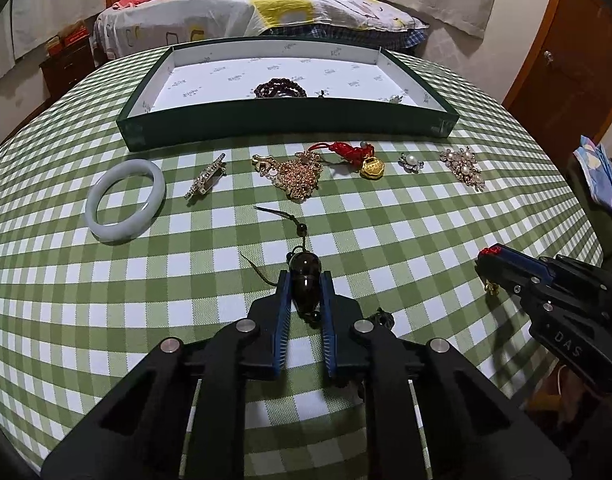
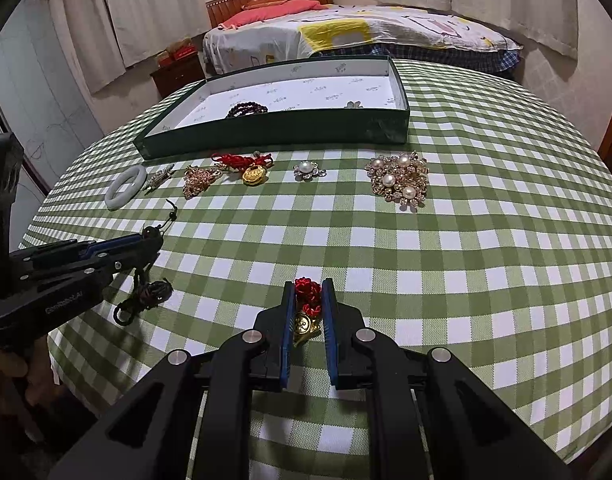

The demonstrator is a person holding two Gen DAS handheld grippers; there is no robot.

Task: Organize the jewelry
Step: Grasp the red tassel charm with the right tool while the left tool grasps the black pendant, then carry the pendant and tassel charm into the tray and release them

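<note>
Green-checked tabletop point(image 1: 385, 240): dark pendant point(image 1: 304, 280) is clamped in left gripper point(image 1: 304, 280), red-knotted gold charm point(image 2: 307, 308) in right gripper point(image 2: 307, 300); trailing cords may be snagged when lifted.

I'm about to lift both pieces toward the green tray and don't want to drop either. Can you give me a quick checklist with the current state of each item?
1. Left gripper closed on the dark pendant: ok, both pads against it.
2. Pendant's cord free of other jewelry: ok, it lies alone on the cloth.
3. Right gripper closed on the red knot charm: ok.
4. Gold piece secure under the knot: cannot tell.
5. Room in the green tray: ok, mostly bare; a bead bracelet sits near the front wall.
6. Path to tray: not ok, a row of jewelry including the gold chain pile lies between.
</note>
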